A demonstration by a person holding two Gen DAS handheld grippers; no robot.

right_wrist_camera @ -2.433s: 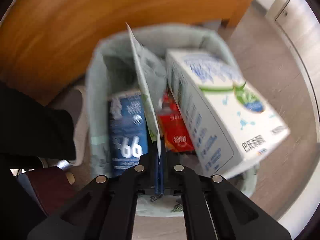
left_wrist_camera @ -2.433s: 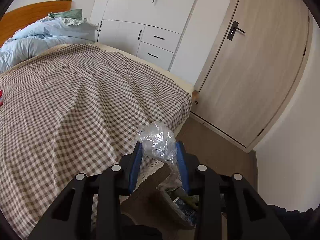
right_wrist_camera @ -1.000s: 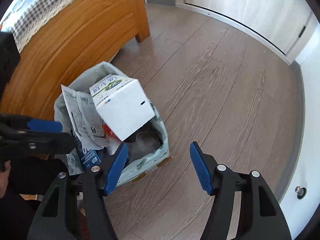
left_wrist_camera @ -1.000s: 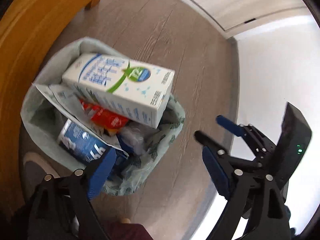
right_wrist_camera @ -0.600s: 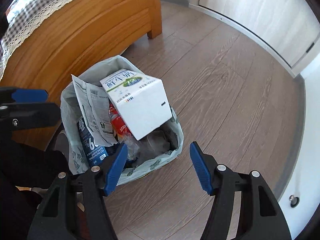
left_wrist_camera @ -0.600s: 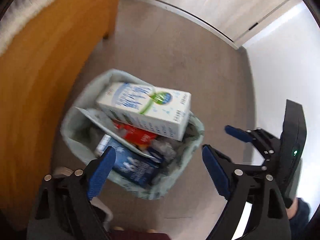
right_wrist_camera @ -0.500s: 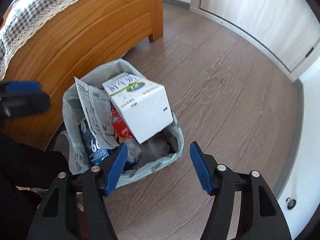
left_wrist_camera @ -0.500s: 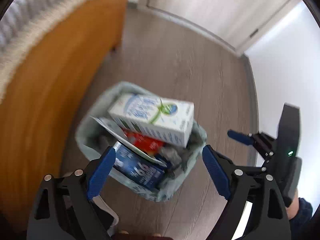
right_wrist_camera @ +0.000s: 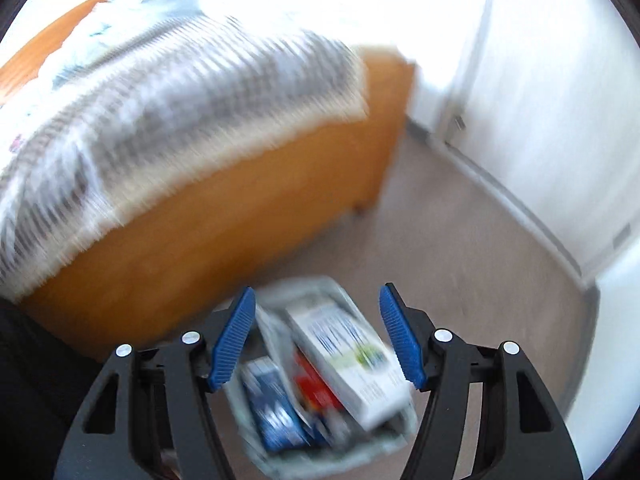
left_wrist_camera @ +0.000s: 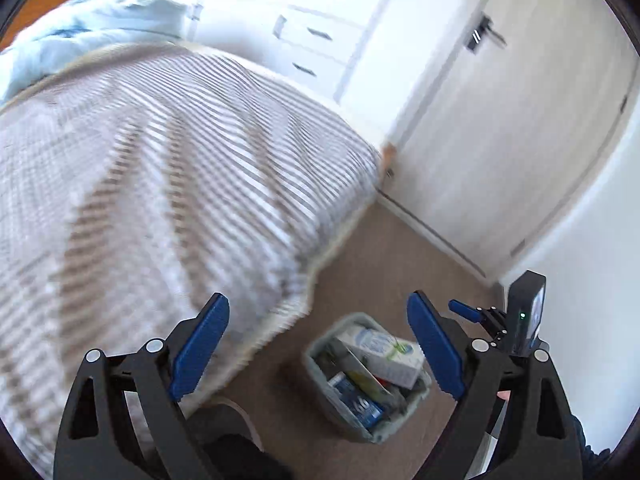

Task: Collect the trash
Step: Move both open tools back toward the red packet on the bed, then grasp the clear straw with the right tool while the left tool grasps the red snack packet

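A pale green trash bag [left_wrist_camera: 320, 364] [right_wrist_camera: 320, 288] stands on the wood floor beside the bed, stuffed with a white milk carton [left_wrist_camera: 380, 354] [right_wrist_camera: 344, 356], a blue packet [left_wrist_camera: 356, 398] [right_wrist_camera: 270, 406], a red wrapper [right_wrist_camera: 316, 384] and a flat sheet. My left gripper [left_wrist_camera: 318, 344] hangs open high above the bag with nothing between its fingers. My right gripper [right_wrist_camera: 316, 330] is open too, empty, above the bag. In the left wrist view the right gripper [left_wrist_camera: 496, 320] shows at the right edge.
The bed with a checked cover [left_wrist_camera: 152, 168] [right_wrist_camera: 180, 92] and wooden footboard [right_wrist_camera: 224, 216] fills the left. A closed door [left_wrist_camera: 520, 120], white drawers [left_wrist_camera: 308, 44] and a white wall [left_wrist_camera: 592, 280] stand behind. Both views are motion-blurred.
Both grippers have risen and tilted up away from the bag, which now looks smaller and lower in view. The bed and door have come into sight. Both stay open.
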